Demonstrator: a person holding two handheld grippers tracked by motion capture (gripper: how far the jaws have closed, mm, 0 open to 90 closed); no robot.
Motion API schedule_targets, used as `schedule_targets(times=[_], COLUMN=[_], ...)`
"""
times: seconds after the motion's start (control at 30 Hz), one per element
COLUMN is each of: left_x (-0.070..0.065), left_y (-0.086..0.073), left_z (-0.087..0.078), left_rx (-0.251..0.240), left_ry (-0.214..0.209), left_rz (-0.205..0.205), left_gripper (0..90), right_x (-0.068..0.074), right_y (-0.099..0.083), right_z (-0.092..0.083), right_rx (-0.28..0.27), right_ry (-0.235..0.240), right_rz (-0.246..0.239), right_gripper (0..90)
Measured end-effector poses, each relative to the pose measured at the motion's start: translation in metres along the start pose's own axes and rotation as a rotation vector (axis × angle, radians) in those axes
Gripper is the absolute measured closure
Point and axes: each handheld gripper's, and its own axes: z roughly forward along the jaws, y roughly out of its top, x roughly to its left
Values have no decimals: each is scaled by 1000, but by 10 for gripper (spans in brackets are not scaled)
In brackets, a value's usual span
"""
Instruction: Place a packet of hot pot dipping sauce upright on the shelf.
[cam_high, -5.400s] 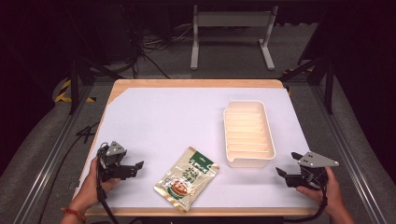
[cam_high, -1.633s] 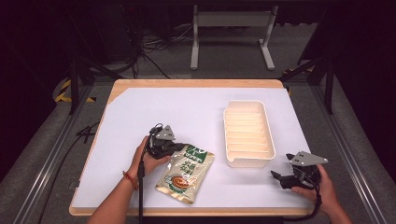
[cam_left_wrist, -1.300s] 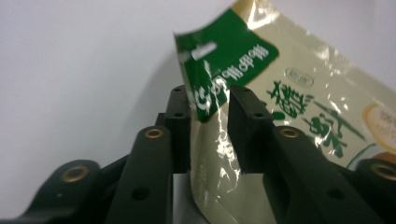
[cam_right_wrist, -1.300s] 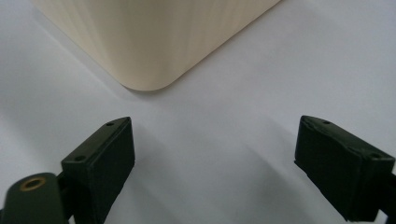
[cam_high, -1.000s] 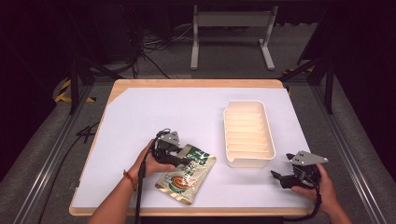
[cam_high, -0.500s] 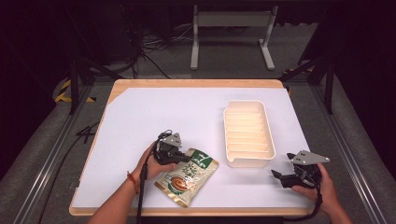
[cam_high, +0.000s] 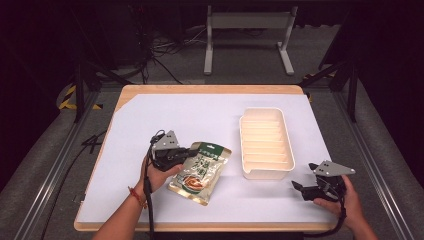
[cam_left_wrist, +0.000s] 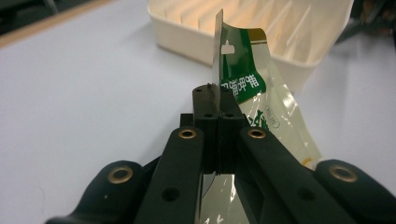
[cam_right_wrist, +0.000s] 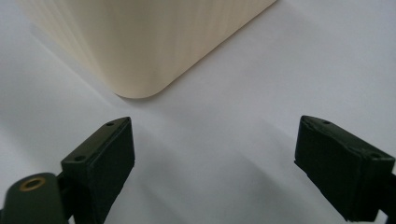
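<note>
- Overhead first, high view: left gripper (cam_high: 186, 152) clamped on the near-left edge of the food pouch (cam_high: 200, 172). Jaws have just been closing, and the pouch's edge is caught between them.
- Pouch lies on the white table cover (cam_high: 150, 120), left of the cream tray (cam_high: 266, 144), not touching it. Green header end points away from the person; printed face up.
- Left hand (cam_high: 161, 172) wraps the gripper body from below; grey three-cornered plate on top.
- Right gripper (cam_high: 300, 189) sits near the table's front right edge, just off the tray's near corner. Jaws apart, nothing between them. Right hand (cam_high: 345, 197) holds it low over the cover.
- Left gripper view: both black jaws pressed flat together, with the pouch (cam_left_wrist: 250, 100) pinched at its thin sealed edge. The pouch stands on edge here, green band with white characters and a hang hole at the top.
- Behind the pouch, the tray (cam_left_wrist: 289, 42) with ribbed floor; the white cover (cam_left_wrist: 93, 84) spreads to the left.
- Right gripper view: the two pads (cam_right_wrist: 109, 158) stand wide, one at each side of the frame, bare cover (cam_right_wrist: 224, 154) between them.
- A rounded corner of the tray (cam_right_wrist: 140, 46) is ahead of the jaws, apart from them.
</note>
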Motion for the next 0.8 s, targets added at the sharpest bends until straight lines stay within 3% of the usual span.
schedule_targets(times=[0.03, 0.1, 0.17, 0.3, 0.5, 0.8], left_x=[-2, -3, -8, -14, -20, -17], left_y=[3, 5, 12, 21, 32, 43], left_z=[-6, -10, -18, -24, -25, -25], left_rx=[-43, -63, -123, -168, -201, -242], left_ry=[17, 22, 30, 34, 42, 30], left_rz=[5, 5, 6, 23, 52, 31], left_gripper=[897, 897, 898, 898, 898, 898], right_x=[0, 0, 0, -1, 0, 0], right_y=[0, 0, 0, 0, 0, 0], right_z=[0, 0, 0, -1, -1, -3], right_rx=[0, 0, -1, -2, -3, -17], right_ry=[2, 3, 4, 1, -3, -8], right_rz=[2, 3, 5, 8, 7, 17], right_gripper=[128, 127, 127, 128, 129, 129])
